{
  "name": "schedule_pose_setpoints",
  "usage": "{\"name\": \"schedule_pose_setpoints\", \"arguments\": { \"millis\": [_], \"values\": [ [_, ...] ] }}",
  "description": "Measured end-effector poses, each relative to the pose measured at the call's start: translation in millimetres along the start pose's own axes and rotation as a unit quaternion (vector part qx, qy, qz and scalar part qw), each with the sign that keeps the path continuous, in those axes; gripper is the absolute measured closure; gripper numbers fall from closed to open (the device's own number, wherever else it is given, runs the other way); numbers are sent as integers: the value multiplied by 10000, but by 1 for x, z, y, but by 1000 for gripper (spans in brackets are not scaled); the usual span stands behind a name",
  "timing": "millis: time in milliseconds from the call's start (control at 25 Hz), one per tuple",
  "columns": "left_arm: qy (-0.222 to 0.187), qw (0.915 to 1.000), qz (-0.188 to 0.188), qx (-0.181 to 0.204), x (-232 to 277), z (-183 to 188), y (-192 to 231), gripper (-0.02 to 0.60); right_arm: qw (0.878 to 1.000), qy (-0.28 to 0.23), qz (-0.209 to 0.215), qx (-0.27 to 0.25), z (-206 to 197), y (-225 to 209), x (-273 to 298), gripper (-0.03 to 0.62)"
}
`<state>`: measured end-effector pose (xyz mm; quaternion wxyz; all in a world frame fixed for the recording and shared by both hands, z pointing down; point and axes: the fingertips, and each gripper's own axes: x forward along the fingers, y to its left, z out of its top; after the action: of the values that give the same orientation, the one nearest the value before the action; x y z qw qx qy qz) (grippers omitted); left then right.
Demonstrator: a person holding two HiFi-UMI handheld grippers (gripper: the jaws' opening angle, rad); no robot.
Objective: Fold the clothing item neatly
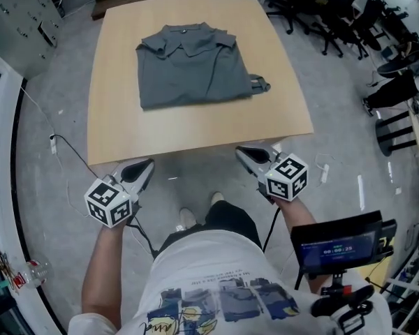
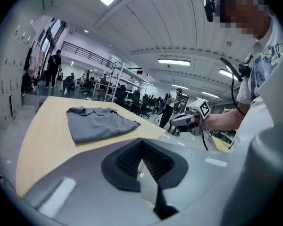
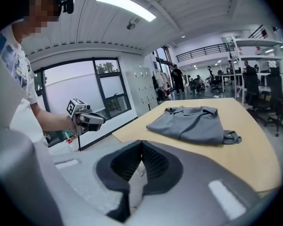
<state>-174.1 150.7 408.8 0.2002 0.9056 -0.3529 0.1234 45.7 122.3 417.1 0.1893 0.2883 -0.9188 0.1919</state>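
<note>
A grey collared shirt (image 1: 190, 65) lies folded into a rectangle on the far half of the wooden table (image 1: 195, 128), collar away from me, with a sleeve end sticking out at its right side (image 1: 260, 84). It also shows in the left gripper view as the shirt (image 2: 99, 123) and in the right gripper view as the shirt (image 3: 191, 124). My left gripper (image 1: 145, 168) is shut and empty, held off the table's near edge on the left. My right gripper (image 1: 246, 155) is shut and empty too, just off the near edge on the right. Neither touches the shirt.
Office chairs (image 1: 335, 12) stand beyond the table's right side. A white cable (image 1: 56, 142) runs over the floor at the left. A handheld screen device (image 1: 341, 246) hangs at my right hip. A grey cabinet (image 1: 21, 19) stands at the far left.
</note>
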Motion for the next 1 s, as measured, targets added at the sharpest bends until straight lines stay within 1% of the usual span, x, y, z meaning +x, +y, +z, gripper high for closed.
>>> {"name": "schedule_pose_setpoints", "arguments": {
  "millis": [80,160,320,520,600,720,800,1000],
  "values": [
    [-1,9998,-18,182,-4,4,-17,577,10000,-20,44,-84,2,11,-8,591],
    [-48,9996,-91,279,-6,13,-33,577,9998,-52,109,-159,7,18,-18,591],
    [-152,9992,-189,325,-6,36,-70,577,9993,-87,228,-270,19,25,-46,591],
    [-344,9985,-178,375,-8,39,-100,577,9980,-149,335,-514,12,41,-64,591],
    [-419,9983,-150,364,-5,47,-113,577,9974,-196,396,-566,12,47,-73,592],
    [-496,9980,-201,343,-3,52,-131,577,9957,-217,426,-787,14,57,-83,591],
    [-535,9977,-254,339,-2,52,-141,577,9944,-260,468,-911,16,63,-88,591],
    [-580,9966,-314,491,1,72,-169,577,9924,-391,599,-1003,30,72,-107,591]
  ]
}}
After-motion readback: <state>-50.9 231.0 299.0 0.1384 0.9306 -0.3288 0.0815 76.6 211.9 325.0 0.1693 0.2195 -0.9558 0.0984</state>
